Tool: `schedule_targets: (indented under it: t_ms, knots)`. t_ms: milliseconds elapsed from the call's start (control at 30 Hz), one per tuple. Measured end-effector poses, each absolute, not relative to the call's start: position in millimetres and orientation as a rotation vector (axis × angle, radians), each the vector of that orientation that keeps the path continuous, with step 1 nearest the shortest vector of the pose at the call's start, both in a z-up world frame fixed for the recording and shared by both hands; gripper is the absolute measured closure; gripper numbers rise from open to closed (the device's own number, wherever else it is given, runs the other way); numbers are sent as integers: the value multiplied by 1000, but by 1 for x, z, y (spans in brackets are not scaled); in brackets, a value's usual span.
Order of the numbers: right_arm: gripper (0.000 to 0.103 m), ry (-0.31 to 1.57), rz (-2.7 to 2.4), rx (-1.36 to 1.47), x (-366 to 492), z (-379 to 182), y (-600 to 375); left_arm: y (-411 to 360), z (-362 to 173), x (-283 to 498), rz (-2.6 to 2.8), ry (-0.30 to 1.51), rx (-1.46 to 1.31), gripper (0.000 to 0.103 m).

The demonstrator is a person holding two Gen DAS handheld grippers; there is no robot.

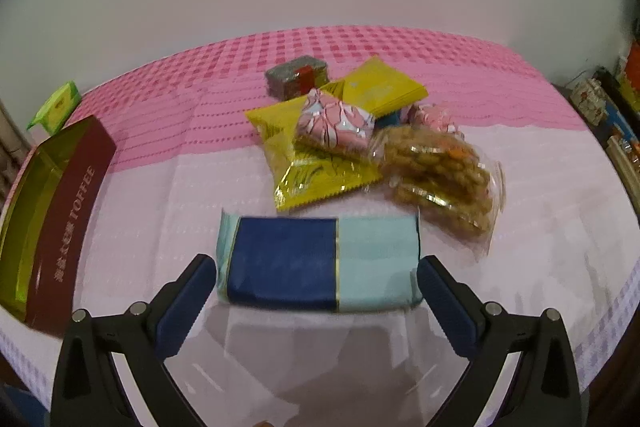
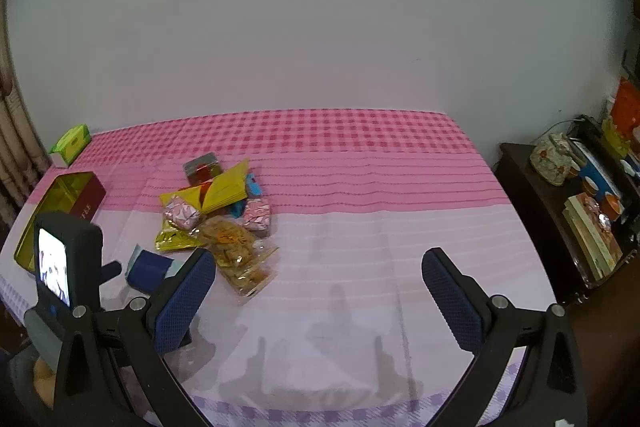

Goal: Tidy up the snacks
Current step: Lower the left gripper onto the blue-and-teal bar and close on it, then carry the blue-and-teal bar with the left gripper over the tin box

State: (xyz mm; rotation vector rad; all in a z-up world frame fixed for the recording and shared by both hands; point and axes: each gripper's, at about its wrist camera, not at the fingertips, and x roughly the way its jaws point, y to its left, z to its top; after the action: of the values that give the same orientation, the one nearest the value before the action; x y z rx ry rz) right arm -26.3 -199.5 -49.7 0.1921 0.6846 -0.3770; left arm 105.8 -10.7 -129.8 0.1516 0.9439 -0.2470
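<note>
A navy and pale blue snack packet (image 1: 320,263) lies flat on the pink tablecloth between the blue pads of my left gripper (image 1: 317,293), which is open around it, not clamped. Behind it is a pile of snacks: yellow packets (image 1: 316,171), pink wrapped sweets (image 1: 336,123), a clear bag of fried snacks (image 1: 440,171) and a grey tin (image 1: 298,75). A maroon toffee box (image 1: 52,223) with a gold inside stands open at the left. My right gripper (image 2: 319,289) is open and empty over bare cloth, right of the pile (image 2: 216,215).
A green tissue box (image 2: 70,143) sits at the far left corner by the wall. A dark side shelf (image 2: 580,211) with a teapot, books and cups stands right of the table. The table's front edge (image 2: 320,407) is close below my grippers.
</note>
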Motion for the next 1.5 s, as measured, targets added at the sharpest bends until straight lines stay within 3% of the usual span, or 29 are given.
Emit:
schedule_targets:
  t_ms: [233,533,800,967,1000,1133,1500]
  knots:
    - [1,707,-348,153,-19,-56,-188,-7,-122,116,-316,921,153,0]
    - [1,714,-375,189,-17,-58,-201,-29,-116,97,-826,901,796,0]
    - [1,753,-375,153,-12,-70,-198,-49,-145,103,-1036,882,1111,1]
    - [1,760,-394,158,-8,-74,-205,-52,-147,130,-1165,990,1105,14]
    - [1,763,-393,157,-7,-76,-205,-55,-148,136,-1197,1027,1098,24]
    - [1,784,-388,151,-2,-83,-204,-64,-150,155,-1271,1120,1086,44]
    - [1,768,-379,173,-8,-80,-207,-52,-141,136,-1155,1048,1079,47]
